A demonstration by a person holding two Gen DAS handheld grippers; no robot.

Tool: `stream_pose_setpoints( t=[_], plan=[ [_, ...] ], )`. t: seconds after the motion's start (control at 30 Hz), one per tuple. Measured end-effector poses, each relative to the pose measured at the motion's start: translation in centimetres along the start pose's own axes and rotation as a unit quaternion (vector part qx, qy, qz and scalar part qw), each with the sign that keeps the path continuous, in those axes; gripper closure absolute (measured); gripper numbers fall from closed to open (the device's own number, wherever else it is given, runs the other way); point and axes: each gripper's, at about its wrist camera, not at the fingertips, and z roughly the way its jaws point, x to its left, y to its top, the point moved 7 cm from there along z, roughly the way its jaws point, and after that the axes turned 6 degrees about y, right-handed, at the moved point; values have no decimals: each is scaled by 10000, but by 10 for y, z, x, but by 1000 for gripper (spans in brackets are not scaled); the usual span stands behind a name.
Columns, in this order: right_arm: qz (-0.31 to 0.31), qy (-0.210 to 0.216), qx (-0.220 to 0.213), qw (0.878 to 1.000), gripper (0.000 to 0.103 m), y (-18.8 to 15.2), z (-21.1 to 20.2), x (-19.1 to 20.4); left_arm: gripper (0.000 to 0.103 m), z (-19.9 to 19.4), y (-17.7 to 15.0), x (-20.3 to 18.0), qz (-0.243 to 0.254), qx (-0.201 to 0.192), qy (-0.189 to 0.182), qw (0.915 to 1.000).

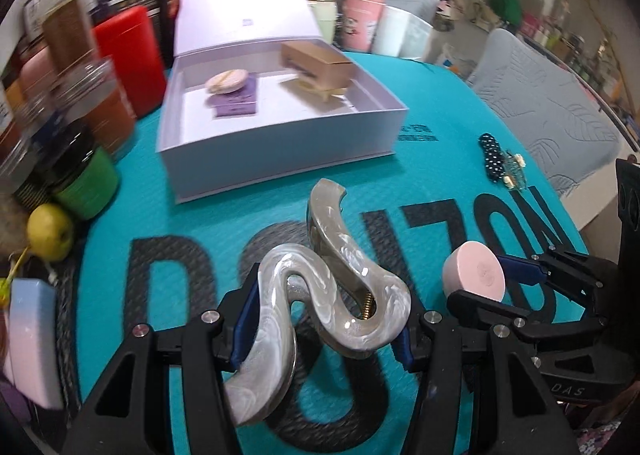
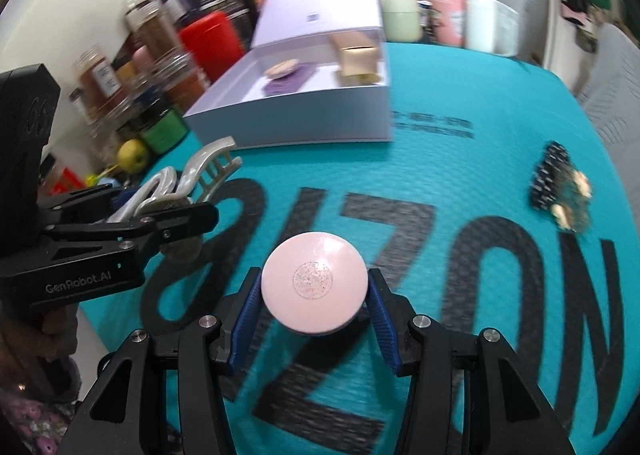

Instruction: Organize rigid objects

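Observation:
My left gripper [image 1: 322, 329] is shut on a wavy pearl-grey hair claw [image 1: 320, 295], held above the teal mat [image 1: 440, 183]. The claw [image 2: 192, 175] and the left gripper [image 2: 172, 211] also show at the left of the right wrist view. My right gripper [image 2: 314, 319] is shut on a round pink case [image 2: 314, 287], its flat face toward the camera. In the left wrist view that pink case [image 1: 476, 273] sits to the right, in the right gripper [image 1: 492, 283]. An open lilac box [image 1: 280, 143] lies ahead, holding a gold carton [image 1: 316, 65], a round puff [image 1: 226, 81] and a purple packet [image 1: 234, 103].
Jars, a red container [image 1: 128, 59] and a green-lidded pot [image 1: 86, 185] crowd the mat's left side, with a yellow-green fruit [image 1: 50, 231]. A dotted black hair accessory [image 2: 556, 183] lies at the right. Pink and white containers [image 1: 362, 11] stand behind the box.

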Motion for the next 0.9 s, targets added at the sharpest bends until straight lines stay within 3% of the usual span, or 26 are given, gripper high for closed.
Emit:
stream_pose_setpoints(
  t=[0.43, 0.9],
  plan=[
    [-453, 136, 33, 9989, 52, 14, 4, 27, 49, -8, -7, 24, -247, 20, 75, 9997],
    [-687, 55, -247, 9973, 52, 63, -8, 25, 49, -11, 36, 25, -155, -220, -71, 9996]
  ],
)
